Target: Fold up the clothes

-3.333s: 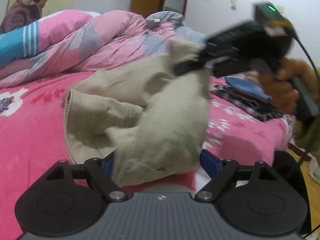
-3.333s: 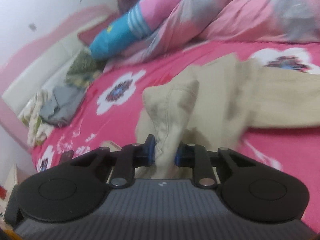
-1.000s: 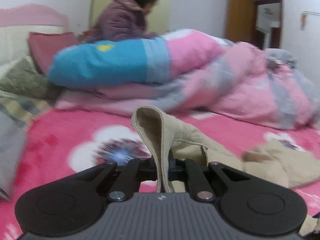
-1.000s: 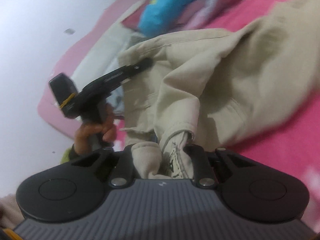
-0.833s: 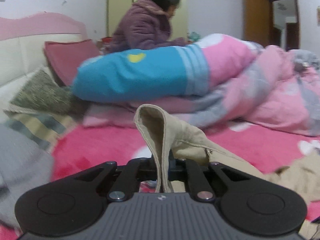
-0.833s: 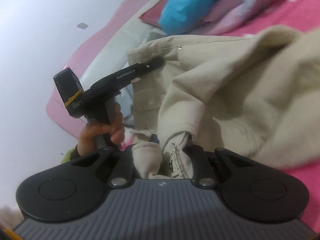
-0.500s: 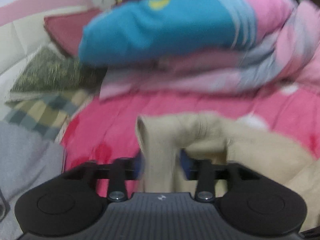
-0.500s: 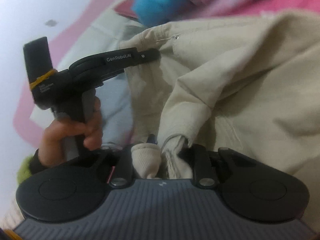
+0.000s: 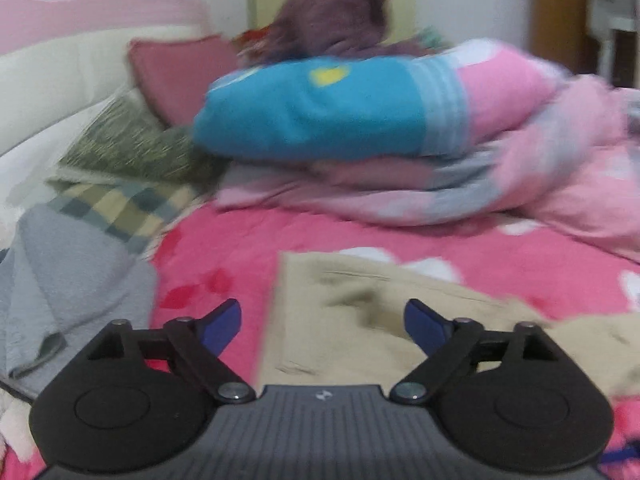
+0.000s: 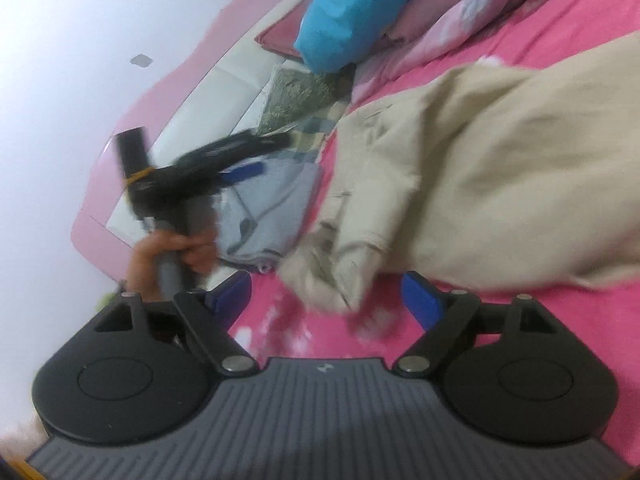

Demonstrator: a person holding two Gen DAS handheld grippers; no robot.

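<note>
Beige trousers (image 10: 500, 168) lie flat on the pink floral bedsheet (image 9: 248, 248), both grippers' jaws just opened and clear of the cloth.
Left gripper (image 9: 322, 322) hovers wide over the waistband corner; right gripper (image 10: 326, 294) gapes above the crumpled end. A grey garment (image 9: 52, 280) lies just left of the trousers, plaid and green cushions (image 9: 132, 152) behind it, and a heaped blue-and-pink quilt (image 9: 360, 120) blocks the far side, a person (image 9: 332, 16) beyond it.

Matt beige cotton-like trousers (image 10: 500, 168), soft pink fleecy bedsheet (image 9: 248, 248), matt black plastic left gripper (image 9: 322, 326), smooth blue pads (image 9: 424, 326)
</note>
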